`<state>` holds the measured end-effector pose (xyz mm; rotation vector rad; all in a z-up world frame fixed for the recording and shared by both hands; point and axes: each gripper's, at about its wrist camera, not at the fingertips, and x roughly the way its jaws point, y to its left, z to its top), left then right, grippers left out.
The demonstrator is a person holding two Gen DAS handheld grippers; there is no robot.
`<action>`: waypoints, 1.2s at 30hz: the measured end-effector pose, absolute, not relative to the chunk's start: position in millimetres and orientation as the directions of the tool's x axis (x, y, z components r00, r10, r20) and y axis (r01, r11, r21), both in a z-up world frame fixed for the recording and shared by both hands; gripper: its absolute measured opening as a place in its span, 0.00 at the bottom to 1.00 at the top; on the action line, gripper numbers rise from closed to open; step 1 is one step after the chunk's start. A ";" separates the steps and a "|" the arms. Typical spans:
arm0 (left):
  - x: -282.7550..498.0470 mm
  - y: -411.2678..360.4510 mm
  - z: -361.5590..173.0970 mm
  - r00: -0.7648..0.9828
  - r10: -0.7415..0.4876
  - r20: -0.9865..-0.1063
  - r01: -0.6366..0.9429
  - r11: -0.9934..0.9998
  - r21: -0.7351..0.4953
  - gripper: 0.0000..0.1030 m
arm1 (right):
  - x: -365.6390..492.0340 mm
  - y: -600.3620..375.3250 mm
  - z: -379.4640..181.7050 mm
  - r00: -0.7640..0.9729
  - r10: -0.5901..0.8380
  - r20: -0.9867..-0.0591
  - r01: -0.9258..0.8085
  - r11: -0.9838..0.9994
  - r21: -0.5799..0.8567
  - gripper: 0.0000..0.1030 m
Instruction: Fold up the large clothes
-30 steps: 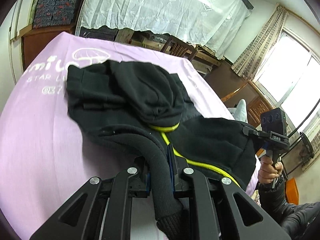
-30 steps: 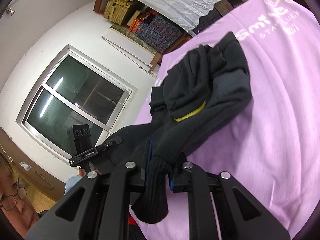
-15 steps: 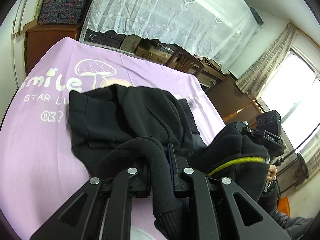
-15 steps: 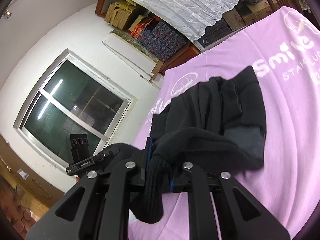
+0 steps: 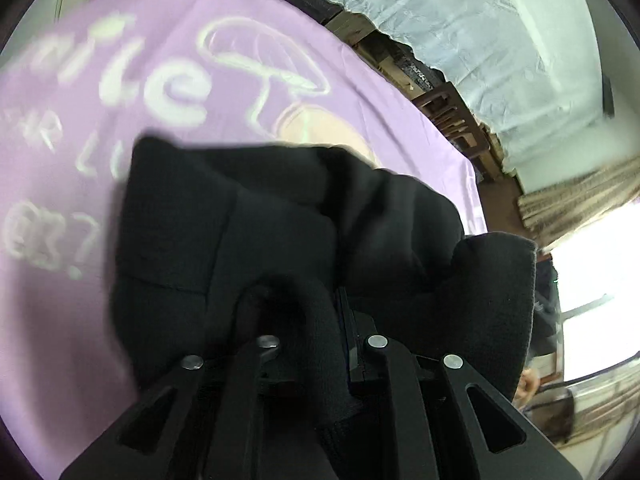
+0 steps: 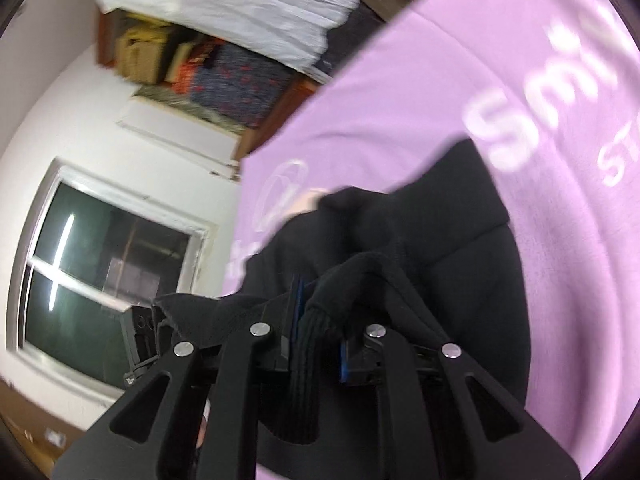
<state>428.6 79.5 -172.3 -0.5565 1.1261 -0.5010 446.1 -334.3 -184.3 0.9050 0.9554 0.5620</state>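
Observation:
A black hooded garment (image 5: 248, 232) lies bunched on the purple sheet (image 5: 120, 60). My left gripper (image 5: 320, 320) is shut on a ribbed black cuff of it, which hangs down between the fingers. A fold of the same garment (image 5: 496, 300) stands up at the right of the left wrist view. In the right wrist view the black garment (image 6: 452, 264) fills the middle, and my right gripper (image 6: 318, 332) is shut on another ribbed cuff. The left gripper's camera block (image 6: 138, 332) shows at the left, partly hidden by cloth. Both views are blurred.
The purple sheet (image 6: 460, 80) carries white lettering and a mushroom drawing (image 5: 264, 56). Behind it stand wooden furniture (image 5: 456, 116), a white lace curtain (image 5: 480, 40) and a bright window (image 5: 592, 292). A dark window (image 6: 100, 272) and stacked boxes (image 6: 216, 68) show in the right wrist view.
Both grippers have swept forward over the sheet with the cuffs, carrying the near half of the garment onto the far half. The yellow-green trim is now hidden. Both views have rolled.

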 end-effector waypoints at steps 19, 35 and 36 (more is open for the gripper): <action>387.7 119.3 -105.0 0.525 -0.600 -0.604 0.171 0.769 -0.616 0.89 | 430.4 -379.0 -164.4 0.534 0.815 -0.224 -0.096 0.321 0.942 0.75; 359.7 139.2 -74.2 0.695 -0.539 -0.476 0.234 0.795 -0.560 0.88 | 411.2 -375.6 -143.0 0.601 0.699 -0.388 -0.140 0.570 0.810 0.75; 357.1 133.9 -71.5 0.690 -0.541 -0.481 0.260 0.805 -0.533 0.88 | 410.3 -375.7 -143.0 0.602 0.699 -0.386 -0.139 0.568 0.811 0.75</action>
